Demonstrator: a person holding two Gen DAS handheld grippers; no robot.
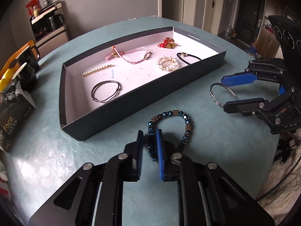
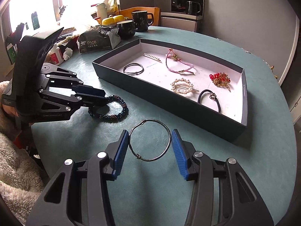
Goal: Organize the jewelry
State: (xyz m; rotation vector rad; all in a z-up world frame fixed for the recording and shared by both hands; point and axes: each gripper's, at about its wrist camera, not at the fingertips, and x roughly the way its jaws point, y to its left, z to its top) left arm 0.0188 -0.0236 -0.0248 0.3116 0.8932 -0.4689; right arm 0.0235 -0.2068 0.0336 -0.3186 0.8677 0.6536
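A dark box [image 1: 131, 101] [image 2: 169, 101] with a white floor holds several jewelry pieces: a dark bangle [image 1: 106, 91], a pearl bar clip [image 1: 97, 70], a pink cord bracelet [image 1: 135, 55], a pearl ring clip [image 1: 167, 63], a red and gold piece [image 1: 168, 43] and a black hair tie [image 1: 188, 57]. My left gripper [image 1: 149, 133] [image 2: 102, 97] is shut on the left side of a blue beaded bracelet [image 1: 185, 120] [image 2: 120, 109] on the teal table. My right gripper [image 2: 150, 138] [image 1: 226, 92] is open, its fingers on either side of a thin silver wire bangle [image 2: 161, 126] [image 1: 214, 89] lying flat.
Two dark mugs [image 1: 28, 64] [image 2: 128, 29] and a tissue pack [image 1: 13, 113] [image 2: 97, 41] stand at the table's left edge. A cabinet with a kettle [image 2: 186, 7] stands behind. A fluffy white blanket [image 2: 17, 160] lies beside the table.
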